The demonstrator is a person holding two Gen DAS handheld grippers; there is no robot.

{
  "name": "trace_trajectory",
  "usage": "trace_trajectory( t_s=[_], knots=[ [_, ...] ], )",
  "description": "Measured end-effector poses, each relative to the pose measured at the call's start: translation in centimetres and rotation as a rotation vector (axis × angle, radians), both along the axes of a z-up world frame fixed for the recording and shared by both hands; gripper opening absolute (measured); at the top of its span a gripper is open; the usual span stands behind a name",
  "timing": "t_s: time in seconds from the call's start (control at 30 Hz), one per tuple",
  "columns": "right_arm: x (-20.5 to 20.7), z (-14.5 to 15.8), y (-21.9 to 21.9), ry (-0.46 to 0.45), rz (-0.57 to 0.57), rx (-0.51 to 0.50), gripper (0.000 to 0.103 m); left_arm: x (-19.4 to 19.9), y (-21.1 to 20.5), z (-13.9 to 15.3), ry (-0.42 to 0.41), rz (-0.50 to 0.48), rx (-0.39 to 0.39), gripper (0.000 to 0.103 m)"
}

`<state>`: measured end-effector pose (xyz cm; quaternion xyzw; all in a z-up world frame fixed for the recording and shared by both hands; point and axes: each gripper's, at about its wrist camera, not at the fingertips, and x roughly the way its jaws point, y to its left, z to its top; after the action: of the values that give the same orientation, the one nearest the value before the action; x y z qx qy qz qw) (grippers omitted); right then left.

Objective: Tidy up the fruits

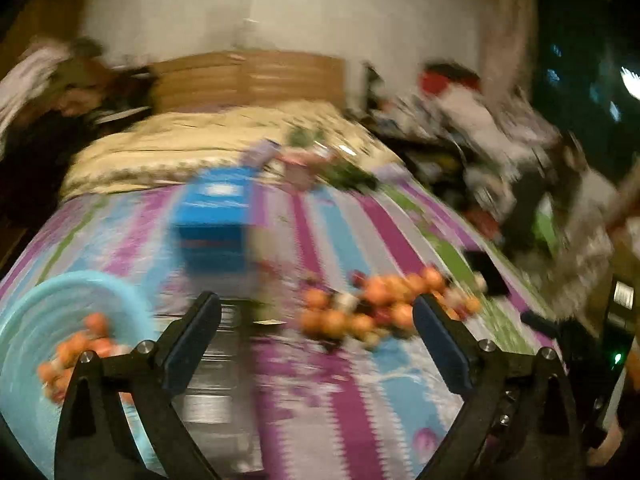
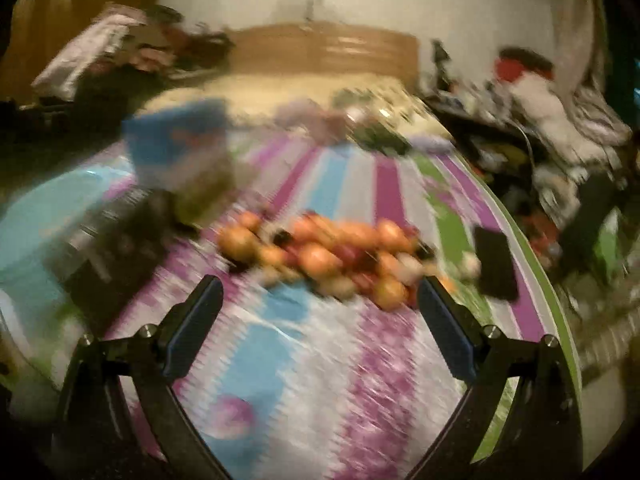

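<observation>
Both views are motion-blurred. A heap of small orange and red fruits [image 1: 372,308] lies on the striped bedspread; it also shows in the right wrist view [image 2: 328,256]. A light blue bowl [image 1: 36,320] at the left holds several orange fruits [image 1: 76,352]. My left gripper [image 1: 316,320] is open and empty, above the bed between bowl and heap. My right gripper [image 2: 320,304] is open and empty, just short of the heap.
A blue box [image 1: 214,220] stands on the bed behind the fruits, also in the right wrist view [image 2: 176,140]. A black phone [image 2: 496,264] lies right of the heap. A dark grey object [image 1: 216,360] lies beside the bowl. Clutter lies at the bed's far end and right side.
</observation>
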<state>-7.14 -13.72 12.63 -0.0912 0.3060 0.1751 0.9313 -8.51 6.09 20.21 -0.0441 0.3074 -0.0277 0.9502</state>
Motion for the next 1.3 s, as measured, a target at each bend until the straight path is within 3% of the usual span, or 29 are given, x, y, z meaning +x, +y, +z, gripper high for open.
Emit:
trace_trajectory(
  t_s=[0.07, 0.17, 0.23, 0.27, 0.3, 0.33, 0.43, 0.57, 0.7, 0.77, 0.87, 0.93, 1.1, 1.3],
  knots=[
    [0.4, -1.0, -1.8, 0.029, -0.04, 0.002, 0.098, 2.4, -3.1, -2.2, 0.054, -0.067, 0.008, 0.097],
    [1.1, -2.7, -4.0, 0.089, -0.082, 0.021, 0.098, 5.9, -6.8, -6.4, 0.158, -0.144, -0.041, 0.097],
    [1.2, -3.8, -5.2, 0.116, -0.094, 0.025, 0.098, 8.2, -8.3, -9.5, 0.263, -0.181, -0.111, 0.089],
    [1.3, -4.3, -5.8, 0.129, -0.099, 0.024, 0.098, 9.5, -8.8, -11.0, 0.319, -0.184, -0.154, 0.074],
    [1.4, -4.7, -6.2, 0.141, -0.101, 0.027, 0.098, 10.4, -9.1, -12.3, 0.364, -0.171, -0.194, 0.059],
    [1.5, -4.9, -6.5, 0.152, -0.101, 0.03, 0.097, 10.8, -9.2, -13.3, 0.392, -0.15, -0.23, 0.057],
    [2.0, -5.8, -7.6, 0.189, -0.103, 0.046, 0.097, 12.0, -9.0, -14.9, 0.422, -0.073, -0.338, 0.057],
    [2.7, -6.4, -8.5, 0.211, -0.096, 0.059, 0.097, 13.1, -8.8, -15.7, 0.439, -0.007, -0.416, 0.057],
    [3.2, -6.6, -8.8, 0.222, -0.08, 0.068, 0.097, 14.2, -9.1, -16.3, 0.439, 0.026, -0.435, 0.057],
    [3.7, -6.7, -8.9, 0.238, -0.072, 0.082, 0.091, 14.3, -9.2, -16.3, 0.422, 0.037, -0.433, 0.057],
    [4.5, -7.0, -9.1, 0.286, -0.058, 0.102, 0.071, 14.5, -9.0, -16.2, 0.416, 0.057, -0.408, 0.038],
    [5.1, -7.4, -9.0, 0.315, -0.052, 0.113, 0.059, 14.4, -8.7, -16.2, 0.417, 0.053, -0.406, 0.038],
    [7.5, -7.7, -8.3, 0.342, -0.032, 0.156, 0.057, 11.4, -8.1, -15.4, 0.376, 0.012, -0.322, 0.038],
    [11.4, -9.1, -7.2, 0.41, -0.048, 0.212, 0.057, 8.8, -7.4, -16.2, 0.392, 0.007, -0.278, 0.038]
  ],
)
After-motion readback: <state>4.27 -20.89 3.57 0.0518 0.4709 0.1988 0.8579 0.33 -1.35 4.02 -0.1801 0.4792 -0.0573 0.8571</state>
